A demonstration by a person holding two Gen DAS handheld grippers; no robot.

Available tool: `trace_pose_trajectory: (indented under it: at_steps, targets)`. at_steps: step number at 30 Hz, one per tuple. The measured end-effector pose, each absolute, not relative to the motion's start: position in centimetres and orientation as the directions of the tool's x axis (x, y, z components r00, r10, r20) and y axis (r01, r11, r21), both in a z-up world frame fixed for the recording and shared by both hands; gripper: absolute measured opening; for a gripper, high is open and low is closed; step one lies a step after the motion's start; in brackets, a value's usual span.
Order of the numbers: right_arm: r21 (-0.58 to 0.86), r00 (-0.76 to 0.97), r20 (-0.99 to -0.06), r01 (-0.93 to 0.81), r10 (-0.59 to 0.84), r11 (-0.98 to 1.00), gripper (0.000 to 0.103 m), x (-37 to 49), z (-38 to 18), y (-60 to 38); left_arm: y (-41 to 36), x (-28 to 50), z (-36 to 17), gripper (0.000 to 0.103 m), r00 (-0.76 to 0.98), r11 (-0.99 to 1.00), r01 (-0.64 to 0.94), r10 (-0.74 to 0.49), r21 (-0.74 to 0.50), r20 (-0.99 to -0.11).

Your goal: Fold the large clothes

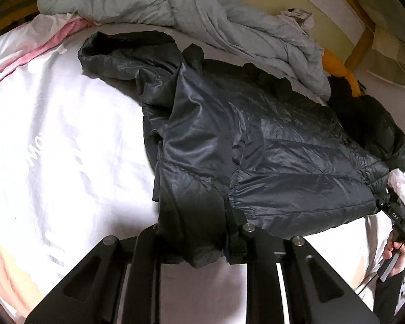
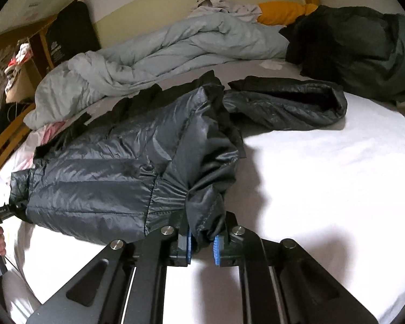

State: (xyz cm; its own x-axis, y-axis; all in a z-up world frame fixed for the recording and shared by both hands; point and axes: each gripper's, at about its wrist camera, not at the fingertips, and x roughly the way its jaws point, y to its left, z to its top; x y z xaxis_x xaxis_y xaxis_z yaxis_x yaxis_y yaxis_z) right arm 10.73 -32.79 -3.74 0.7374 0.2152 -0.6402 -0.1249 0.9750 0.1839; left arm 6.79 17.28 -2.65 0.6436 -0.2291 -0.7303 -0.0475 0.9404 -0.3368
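Left fingers (image 1: 236,232): clamped on hem corner of the dark grey quilted puffer jacket (image 1: 256,140), which spreads ahead on the white bedsheet (image 1: 67,135); ready to lift
Right fingers (image 2: 187,245): blue pads pinching the opposite bunched hem corner; jacket body stretches leftward toward the left gripper (image 2: 2,210), so the hem stays taut for folding

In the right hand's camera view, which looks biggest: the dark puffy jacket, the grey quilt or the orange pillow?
1. dark puffy jacket, though it lies nearest the camera
2. grey quilt
3. orange pillow, partly hidden

Dark puffer jacket (image 2: 100,178) between blue-padded jaws
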Motion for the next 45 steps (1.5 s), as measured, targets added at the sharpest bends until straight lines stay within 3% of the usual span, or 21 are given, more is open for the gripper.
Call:
trace_pose_trajectory:
  at_steps: [4,11,13,16,21,27,35,38,40,45]
  targets:
    - [0.160,0.740,-0.645,-0.114,0.191,0.981,0.013,10.7,-3.8,-32.8,16.8,7.1,-2.4,0.027,0.667,0.960,-0.035,-0.184,-0.277,-0.722]
    - [0.123,0.767,-0.624,-0.089,0.147,0.988,0.022,10.3,-3.6,-32.9,16.4,7.0,-1.9,0.029,0.712,0.976,-0.009,-0.145,-0.216,-0.687]
    - [0.122,0.773,-0.618,-0.081,0.139,0.989,0.025,10.0,-3.5,-33.0,16.4,6.8,-1.7,0.036,0.729,0.980,-0.014,-0.127,-0.200,-0.673]
    - [0.107,0.791,-0.602,-0.057,0.110,0.993,0.036,9.5,-3.1,-33.5,16.3,6.7,-1.2,0.042,0.754,0.982,-0.014,-0.113,-0.188,-0.647]
    - [0.076,0.840,-0.542,0.024,0.021,0.997,0.062,8.3,-1.9,-34.5,16.4,6.8,-0.8,0.043,0.770,0.982,-0.014,-0.109,-0.188,-0.628]
    - [0.079,0.855,-0.517,0.083,-0.030,0.993,0.075,8.0,-1.2,-35.6,16.5,6.6,-0.7,0.043,0.773,0.982,-0.025,-0.098,-0.185,-0.626]
    - [-0.049,0.852,-0.502,0.141,-0.146,0.989,0.085,8.1,-0.9,-34.4,17.0,6.2,-0.1,0.046,0.790,0.980,-0.037,-0.091,-0.196,-0.606]
    - [-0.068,0.858,-0.486,0.150,-0.164,0.986,0.085,7.9,-0.8,-33.9,17.1,6.0,0.2,0.054,0.800,0.979,-0.041,-0.086,-0.197,-0.593]
    - [-0.079,0.869,-0.457,0.170,-0.187,0.982,0.085,7.7,-0.8,-33.7,17.1,5.7,0.7,0.065,0.815,0.980,-0.049,-0.073,-0.194,-0.575]
    - [-0.100,0.881,-0.416,0.202,-0.225,0.974,0.085,7.2,-0.3,-33.4,16.8,4.3,2.4,0.082,0.869,0.978,-0.019,-0.087,-0.208,-0.486]
